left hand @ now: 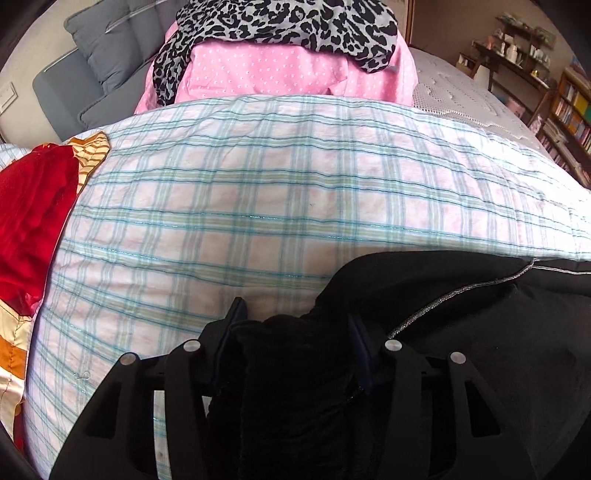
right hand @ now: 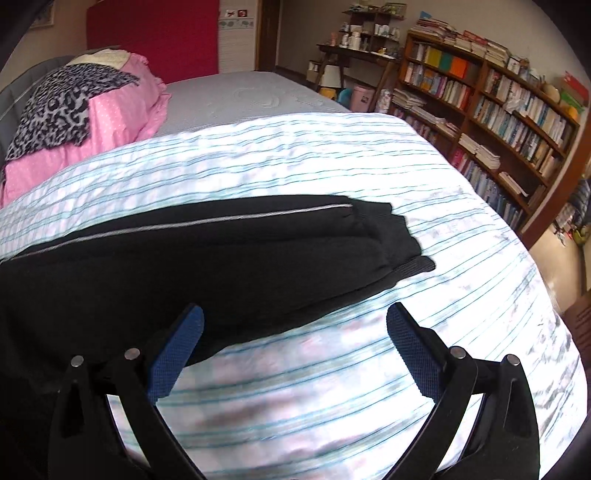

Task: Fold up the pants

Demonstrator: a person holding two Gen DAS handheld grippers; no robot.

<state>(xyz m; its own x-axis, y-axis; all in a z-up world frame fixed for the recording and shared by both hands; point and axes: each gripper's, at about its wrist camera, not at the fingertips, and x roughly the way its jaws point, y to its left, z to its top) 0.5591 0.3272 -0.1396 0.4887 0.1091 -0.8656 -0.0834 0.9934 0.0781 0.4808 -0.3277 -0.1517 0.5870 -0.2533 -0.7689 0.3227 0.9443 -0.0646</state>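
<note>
Black pants (right hand: 207, 258) with a thin silver side stripe lie across a plaid blanket (right hand: 332, 166) on the bed, the cuffs pointing right. In the left wrist view my left gripper (left hand: 295, 325) is shut on a bunched end of the pants (left hand: 480, 332), which fills the gap between its blue pads. In the right wrist view my right gripper (right hand: 295, 332) is open and empty, just above the blanket at the near edge of the pants; its left pad overlaps the black cloth.
A pile of pink cloth (left hand: 277, 70) topped by a leopard-print garment (left hand: 295, 26) lies at the far side of the bed. A red garment (left hand: 33, 214) lies at the left. Bookshelves (right hand: 498, 122) stand right of the bed. A grey sofa (left hand: 103, 66) stands beyond.
</note>
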